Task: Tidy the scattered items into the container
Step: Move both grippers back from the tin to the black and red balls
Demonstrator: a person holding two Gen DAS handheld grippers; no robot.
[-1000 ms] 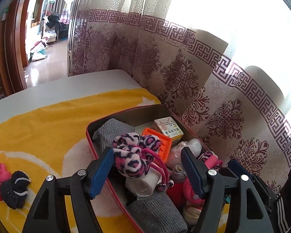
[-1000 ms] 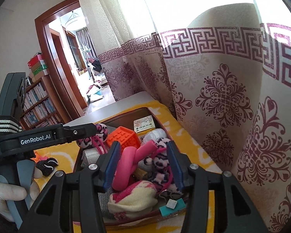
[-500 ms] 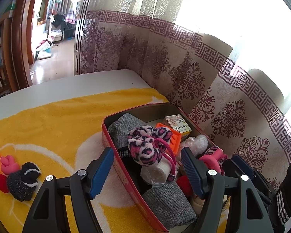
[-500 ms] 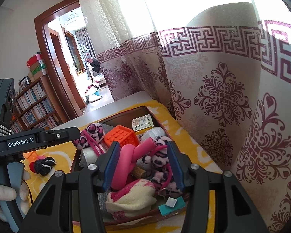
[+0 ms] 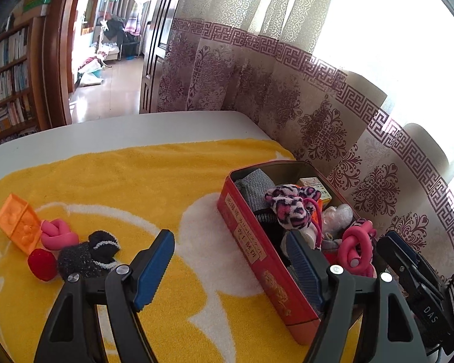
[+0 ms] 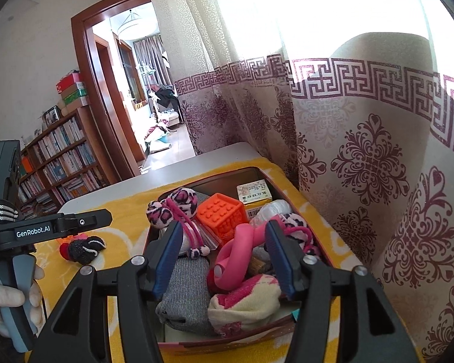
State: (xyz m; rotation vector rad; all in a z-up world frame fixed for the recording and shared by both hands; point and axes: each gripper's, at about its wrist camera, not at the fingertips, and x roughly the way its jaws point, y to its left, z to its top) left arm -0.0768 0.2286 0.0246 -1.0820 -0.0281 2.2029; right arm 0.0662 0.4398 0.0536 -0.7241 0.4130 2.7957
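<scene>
The left tool (image 5: 230,261) hangs wide open and empty above the yellow towel (image 5: 130,181) on the worktop, its jaws straddling the near-left wall of the red tin (image 5: 257,257). The right tool (image 6: 222,258) is also spread open with nothing in it, poised over the tin's near end, above a pink foam twist (image 6: 237,252) and a grey sock (image 6: 186,290). The tin at the right, beside the curtain, is already crowded; a leopard-print pom-pom tie (image 5: 290,207) sits on top.

Four items lie loose at the far left of the towel: an orange block (image 5: 16,220), a pink knot (image 5: 59,234), a red ball (image 5: 42,264) and a dark knitted piece (image 5: 86,255), perhaps a rolled sock.

The step in hand looks like the reach between deliveries. Next, the left tool should probably travel left, drop over one item of that touching cluster, and close without dragging its neighbours.
</scene>
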